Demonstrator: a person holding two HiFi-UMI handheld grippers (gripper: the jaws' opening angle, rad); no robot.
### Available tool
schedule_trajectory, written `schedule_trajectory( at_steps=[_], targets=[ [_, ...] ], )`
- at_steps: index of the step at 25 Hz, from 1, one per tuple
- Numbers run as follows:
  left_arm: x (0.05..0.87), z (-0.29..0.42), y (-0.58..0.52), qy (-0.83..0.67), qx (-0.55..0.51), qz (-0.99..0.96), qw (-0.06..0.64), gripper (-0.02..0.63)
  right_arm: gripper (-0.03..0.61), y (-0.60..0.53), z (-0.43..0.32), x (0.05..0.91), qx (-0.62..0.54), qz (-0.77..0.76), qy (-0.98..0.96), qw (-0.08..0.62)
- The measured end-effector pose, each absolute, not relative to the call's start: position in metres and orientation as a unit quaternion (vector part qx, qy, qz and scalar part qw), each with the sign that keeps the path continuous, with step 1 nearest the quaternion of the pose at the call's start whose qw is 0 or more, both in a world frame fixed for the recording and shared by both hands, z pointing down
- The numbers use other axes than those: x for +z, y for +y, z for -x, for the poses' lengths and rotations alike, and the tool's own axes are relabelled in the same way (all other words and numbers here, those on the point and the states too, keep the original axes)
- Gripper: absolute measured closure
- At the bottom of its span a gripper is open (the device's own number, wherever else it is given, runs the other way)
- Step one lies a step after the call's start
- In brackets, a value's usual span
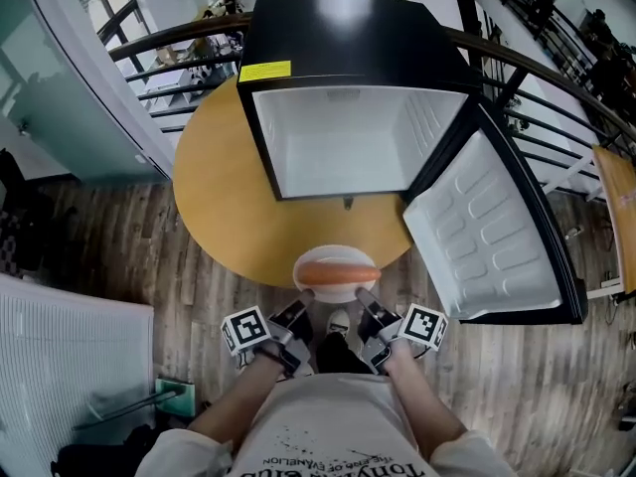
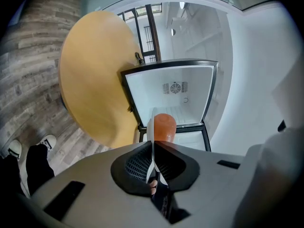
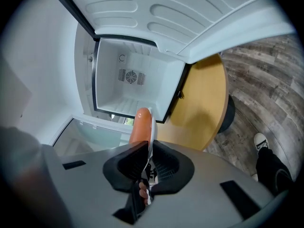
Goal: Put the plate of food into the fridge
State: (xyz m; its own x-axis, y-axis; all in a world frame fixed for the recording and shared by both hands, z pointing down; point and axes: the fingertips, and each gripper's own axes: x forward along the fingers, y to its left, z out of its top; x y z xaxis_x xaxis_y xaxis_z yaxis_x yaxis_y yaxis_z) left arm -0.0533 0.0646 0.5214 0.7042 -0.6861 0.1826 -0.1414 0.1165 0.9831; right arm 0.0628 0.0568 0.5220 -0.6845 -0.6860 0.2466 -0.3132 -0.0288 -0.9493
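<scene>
A white plate (image 1: 336, 284) carrying an orange sausage (image 1: 336, 267) hangs just off the near edge of the round wooden table (image 1: 224, 197). My left gripper (image 1: 294, 318) is shut on the plate's near-left rim, and my right gripper (image 1: 366, 314) is shut on its near-right rim. In the left gripper view the plate (image 2: 152, 132) stands edge-on between the jaws with the sausage (image 2: 164, 126) beyond; the right gripper view shows the plate (image 3: 152, 127) and sausage (image 3: 141, 125) likewise. The black mini fridge (image 1: 348, 43) stands on the table, its white inside (image 1: 343, 142) bare, its door (image 1: 492, 232) swung open to the right.
A dark curved railing (image 1: 542, 73) runs behind the table. Wood-plank floor (image 1: 119, 266) lies around it, with a white panel (image 1: 70, 366) at lower left. The person's shoes (image 1: 338, 324) are below the plate.
</scene>
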Motion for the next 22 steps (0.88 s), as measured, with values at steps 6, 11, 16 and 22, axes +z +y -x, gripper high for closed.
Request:
schedule_trajectory(
  at_steps=[6, 11, 16, 22],
  targets=[
    [0.52, 0.034, 0.018, -0.333, -0.21, -0.63, 0.669, 0.583, 0.532, 0.009, -0.082, 0.522, -0.624, 0.365, 0.676, 0.143],
    [0.517, 0.02, -0.01, -0.341, -0.216, -0.629, 0.664, 0.583, 0.532, -0.02, -0.096, 0.519, -0.627, 0.357, 0.678, 0.14],
    [0.513, 0.012, -0.024, -0.337, -0.232, -0.631, 0.66, 0.581, 0.532, -0.035, -0.102, 0.518, -0.629, 0.351, 0.68, 0.134],
    [0.515, 0.014, -0.03, -0.342, -0.218, -0.626, 0.667, 0.582, 0.532, -0.04, -0.102, 0.517, -0.629, 0.358, 0.677, 0.135]
  ],
)
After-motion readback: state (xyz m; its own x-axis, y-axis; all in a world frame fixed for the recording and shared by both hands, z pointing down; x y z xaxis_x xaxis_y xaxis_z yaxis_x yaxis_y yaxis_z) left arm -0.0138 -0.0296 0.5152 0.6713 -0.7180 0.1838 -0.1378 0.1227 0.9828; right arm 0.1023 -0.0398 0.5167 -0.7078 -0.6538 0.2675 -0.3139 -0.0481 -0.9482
